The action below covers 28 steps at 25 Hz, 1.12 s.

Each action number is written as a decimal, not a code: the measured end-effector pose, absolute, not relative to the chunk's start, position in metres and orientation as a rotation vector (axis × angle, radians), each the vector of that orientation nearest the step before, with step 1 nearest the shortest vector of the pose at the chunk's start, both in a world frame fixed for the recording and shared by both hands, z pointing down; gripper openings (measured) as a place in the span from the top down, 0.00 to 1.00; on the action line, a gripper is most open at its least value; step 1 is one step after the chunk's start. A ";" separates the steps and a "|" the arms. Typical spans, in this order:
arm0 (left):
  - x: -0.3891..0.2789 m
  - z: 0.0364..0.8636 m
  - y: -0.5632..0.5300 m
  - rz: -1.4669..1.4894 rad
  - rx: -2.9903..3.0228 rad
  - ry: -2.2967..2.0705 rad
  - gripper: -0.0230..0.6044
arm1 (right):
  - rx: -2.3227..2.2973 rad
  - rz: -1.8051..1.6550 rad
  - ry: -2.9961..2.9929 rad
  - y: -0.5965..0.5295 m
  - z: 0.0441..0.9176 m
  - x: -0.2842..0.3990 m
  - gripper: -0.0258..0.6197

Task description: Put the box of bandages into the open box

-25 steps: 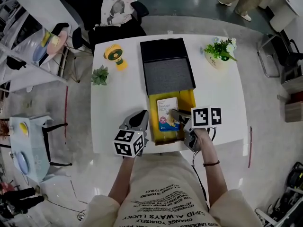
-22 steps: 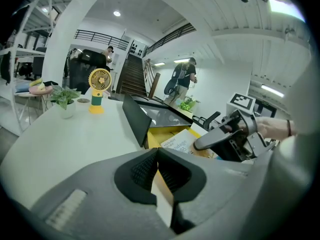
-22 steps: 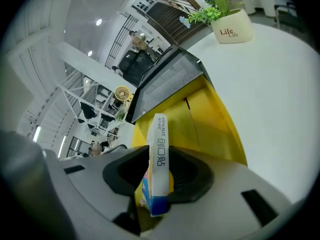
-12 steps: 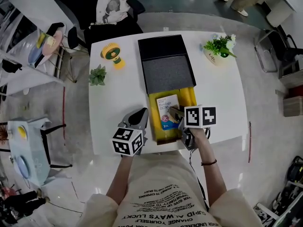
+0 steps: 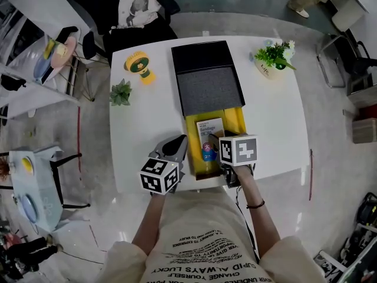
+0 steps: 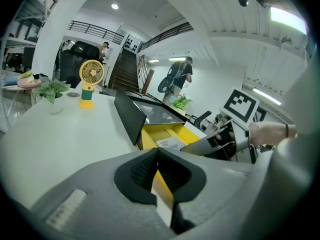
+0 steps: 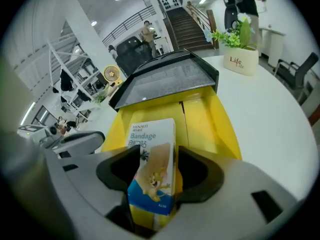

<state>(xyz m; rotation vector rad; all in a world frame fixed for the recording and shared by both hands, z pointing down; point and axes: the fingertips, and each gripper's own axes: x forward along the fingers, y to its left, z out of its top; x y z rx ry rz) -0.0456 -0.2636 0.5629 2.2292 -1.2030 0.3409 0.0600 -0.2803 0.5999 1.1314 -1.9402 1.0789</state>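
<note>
The bandage box point(image 7: 152, 159), white and blue with a cartoon print, lies in the yellow inside of the open box point(image 7: 210, 114), whose black lid point(image 5: 206, 75) is folded back. My right gripper point(image 7: 159, 171) straddles the near end of the bandage box and its jaws are opening, with a gap showing on the left side. In the head view the right gripper point(image 5: 215, 145) is over the open box point(image 5: 238, 119) and the bandage box point(image 5: 208, 131). My left gripper point(image 5: 175, 145) rests beside the open box's left wall. Its jaws meet at the tips point(image 6: 157, 156), holding nothing.
A yellow desk fan point(image 5: 140, 65) and a small plant point(image 5: 121, 93) stand at the table's back left, and a white-potted plant point(image 5: 274, 58) at the back right. The white table's point(image 5: 147, 128) front edge runs just under both grippers. Chairs stand behind the table.
The right gripper has shifted left over the yellow box, and the bandage box has gone with it. The left gripper has stayed where it was.
</note>
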 end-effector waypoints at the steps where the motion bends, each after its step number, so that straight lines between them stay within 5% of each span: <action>1: -0.045 0.564 -0.263 0.339 2.229 -1.198 0.93 | 1.134 1.062 -1.938 -0.281 0.601 0.060 0.61; 13: -0.048 0.550 -0.266 0.327 2.267 -1.227 0.93 | 1.239 1.012 -2.015 -0.290 0.580 0.068 0.62; 22: -0.031 0.513 -0.262 0.285 2.414 -1.180 0.93 | 1.232 0.849 -2.111 -0.297 0.556 0.071 0.89; 28: -0.032 0.495 -0.264 0.250 2.459 -1.205 0.93 | 1.158 0.720 -2.286 -0.299 0.526 0.058 0.95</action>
